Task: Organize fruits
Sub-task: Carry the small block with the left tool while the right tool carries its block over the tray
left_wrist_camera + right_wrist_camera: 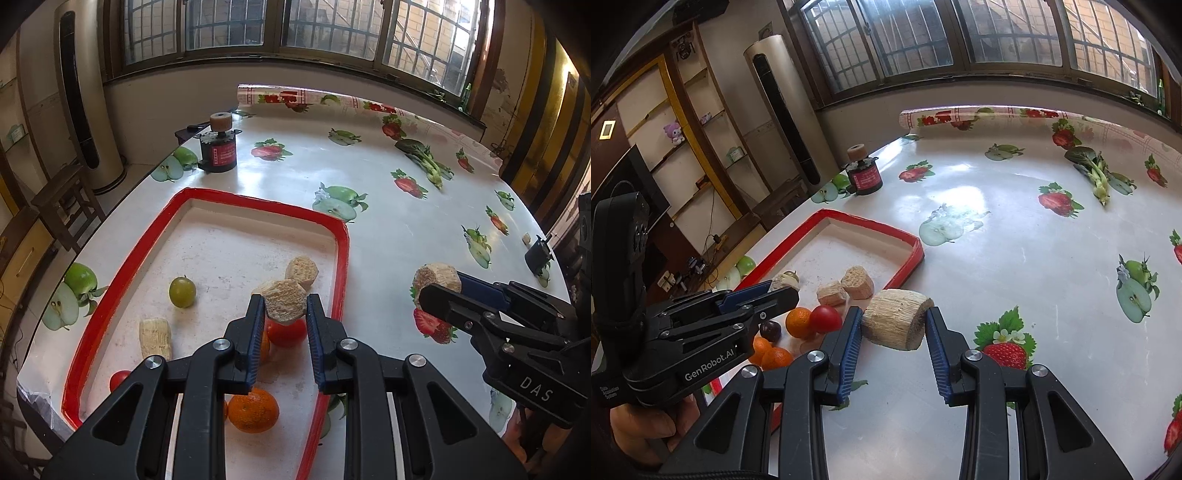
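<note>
Mid-transfer: left tongs point(286, 308) clamped on a chunk point(285, 301) over the tray point(341, 258), right tongs point(892, 326) clamped on a log point(895, 317) above the tabletop point(1015, 258); next, lowering and releasing into the tray.

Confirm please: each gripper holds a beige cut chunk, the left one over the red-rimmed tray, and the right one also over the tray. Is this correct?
Not quite. The right gripper holds its beige chunk over the bare tablecloth, outside the red-rimmed tray; the right wrist view shows it. The left gripper does hold its chunk over the tray.
</note>
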